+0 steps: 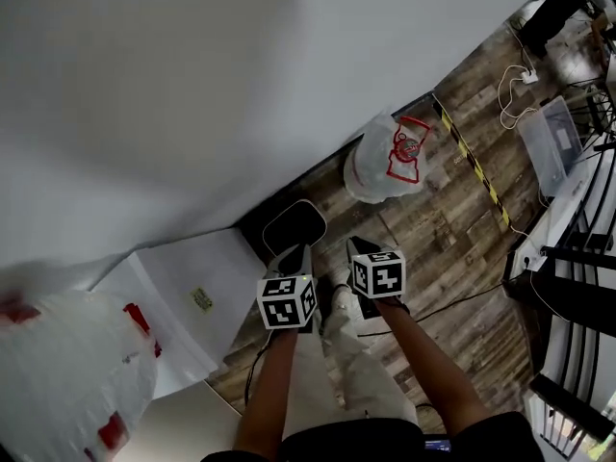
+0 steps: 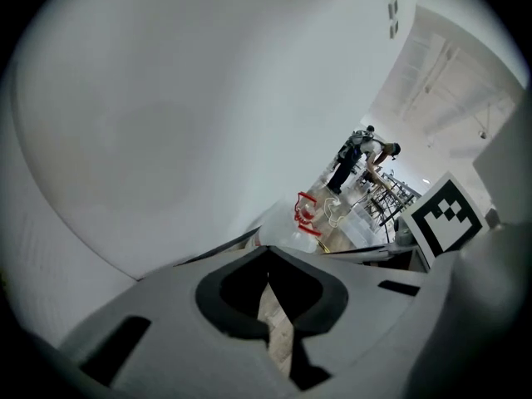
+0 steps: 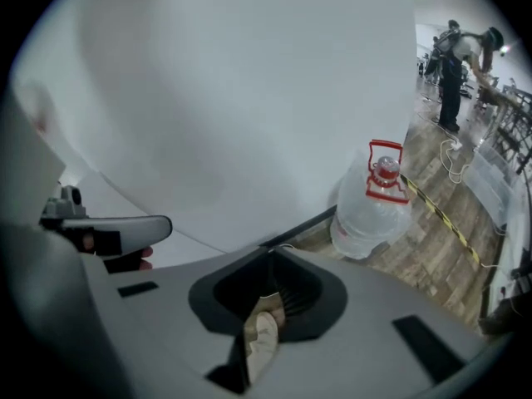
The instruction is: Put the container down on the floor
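Note:
The container is a large clear water jug (image 1: 377, 169) with a red cap and red handle. It stands upright on the wooden floor against the white wall, apart from both grippers. It also shows in the left gripper view as the jug (image 2: 309, 217) and in the right gripper view as the jug (image 3: 372, 213). My left gripper (image 1: 293, 255) and right gripper (image 1: 362, 249) hang side by side well above the floor, nearer to me than the jug. The left gripper (image 2: 268, 286) has its jaws together with nothing in them. The right gripper (image 3: 268, 296) is likewise shut and holds nothing.
A black rounded pad (image 1: 294, 227) lies by the wall near a white sheet (image 1: 183, 296). A white bag with red print (image 1: 67, 378) sits lower left. Yellow-black tape (image 1: 472, 162), cables (image 1: 515, 89), a clear bin (image 1: 553, 142) and black racks (image 1: 577, 292) are at right. A person (image 3: 457, 65) stands far off.

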Action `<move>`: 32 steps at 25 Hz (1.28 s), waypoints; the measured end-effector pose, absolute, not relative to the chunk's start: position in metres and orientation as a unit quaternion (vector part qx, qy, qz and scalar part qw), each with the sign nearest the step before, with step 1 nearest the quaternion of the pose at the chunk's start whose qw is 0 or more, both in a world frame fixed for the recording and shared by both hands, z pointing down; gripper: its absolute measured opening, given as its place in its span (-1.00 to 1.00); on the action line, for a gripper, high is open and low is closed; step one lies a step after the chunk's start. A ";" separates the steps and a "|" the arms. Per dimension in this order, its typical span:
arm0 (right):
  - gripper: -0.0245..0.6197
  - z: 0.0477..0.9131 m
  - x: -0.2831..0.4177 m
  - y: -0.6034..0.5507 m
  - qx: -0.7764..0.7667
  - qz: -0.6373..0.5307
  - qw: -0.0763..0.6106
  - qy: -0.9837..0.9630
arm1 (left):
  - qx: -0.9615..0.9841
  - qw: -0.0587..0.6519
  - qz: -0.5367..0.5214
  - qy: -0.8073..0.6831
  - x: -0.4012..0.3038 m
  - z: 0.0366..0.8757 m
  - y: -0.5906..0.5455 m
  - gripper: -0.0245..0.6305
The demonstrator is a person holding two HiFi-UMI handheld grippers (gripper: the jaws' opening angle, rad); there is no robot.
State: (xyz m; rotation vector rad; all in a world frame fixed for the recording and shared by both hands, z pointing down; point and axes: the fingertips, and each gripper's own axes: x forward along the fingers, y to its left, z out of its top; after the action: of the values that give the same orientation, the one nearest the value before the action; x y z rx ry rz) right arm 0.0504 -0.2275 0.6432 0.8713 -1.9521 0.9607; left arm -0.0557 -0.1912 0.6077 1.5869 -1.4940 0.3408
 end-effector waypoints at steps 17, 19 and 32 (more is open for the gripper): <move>-0.83 0.517 0.059 -0.247 0.331 0.306 0.344 -0.824 | 0.683 0.345 0.147 -0.626 -0.021 0.470 -0.207 -0.88; -0.83 0.502 0.060 -0.248 0.330 0.303 0.331 -0.830 | 0.686 0.335 0.143 -0.630 -0.017 0.456 -0.206 -0.88; -0.83 0.401 0.056 -0.246 0.337 0.264 0.260 -0.865 | 0.683 0.303 0.111 -0.656 -0.014 0.372 -0.186 -0.88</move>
State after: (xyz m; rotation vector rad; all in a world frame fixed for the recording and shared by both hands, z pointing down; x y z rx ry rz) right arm 0.0561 -0.2457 0.4008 0.9140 -2.3449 0.7155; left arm -0.0142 -0.1857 0.3720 1.8095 -1.7391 0.2935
